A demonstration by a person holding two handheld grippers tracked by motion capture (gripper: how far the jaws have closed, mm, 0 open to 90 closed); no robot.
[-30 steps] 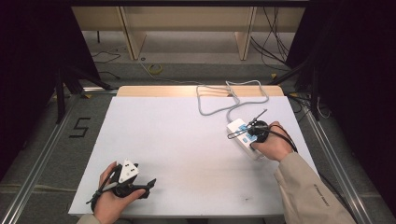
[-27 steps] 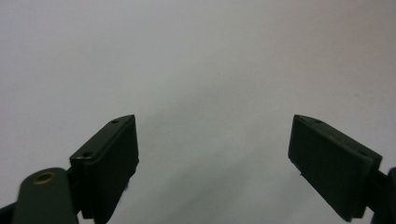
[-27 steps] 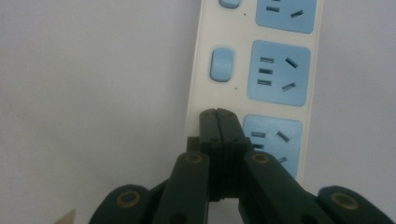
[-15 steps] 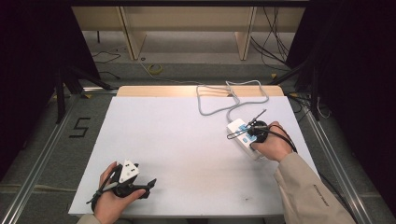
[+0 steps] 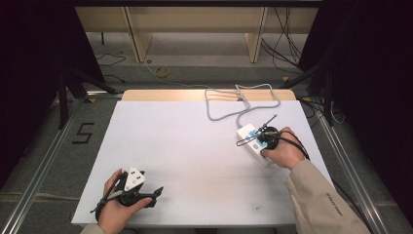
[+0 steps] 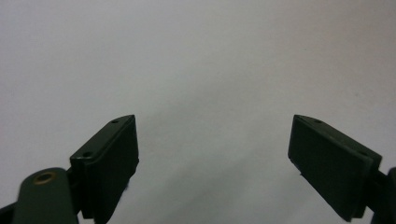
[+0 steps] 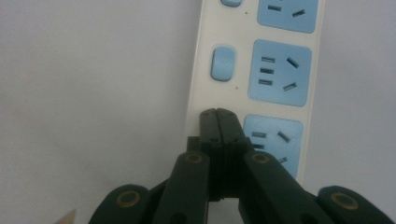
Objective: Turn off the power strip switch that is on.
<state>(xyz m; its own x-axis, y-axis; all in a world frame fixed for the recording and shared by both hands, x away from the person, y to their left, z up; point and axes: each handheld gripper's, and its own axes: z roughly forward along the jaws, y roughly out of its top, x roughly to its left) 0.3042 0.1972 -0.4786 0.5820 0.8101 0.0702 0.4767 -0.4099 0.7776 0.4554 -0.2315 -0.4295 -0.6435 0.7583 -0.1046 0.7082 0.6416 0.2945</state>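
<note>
A white power strip (image 5: 247, 133) with blue sockets lies at the right of the white table (image 5: 185, 156). My right gripper (image 5: 259, 141) rests on it, held in a hand with a beige sleeve. In the right gripper view the strip (image 7: 201, 70) runs upward with blue sockets (image 7: 279, 72) and a blue switch (image 7: 221, 63). The right gripper (image 7: 217, 113) is shut, its tips on the strip's edge in line with the switches, beside the nearest socket. My left gripper (image 5: 157, 192) lies at the near left, open (image 6: 215, 154), with bare table between its jaws.
The strip's grey cable (image 5: 209, 105) loops toward the far edge, where a wooden strip (image 5: 160, 95) borders the table. Metal rails (image 5: 48, 156) run along both sides. A "5" mark (image 5: 84, 132) is on the floor at left.
</note>
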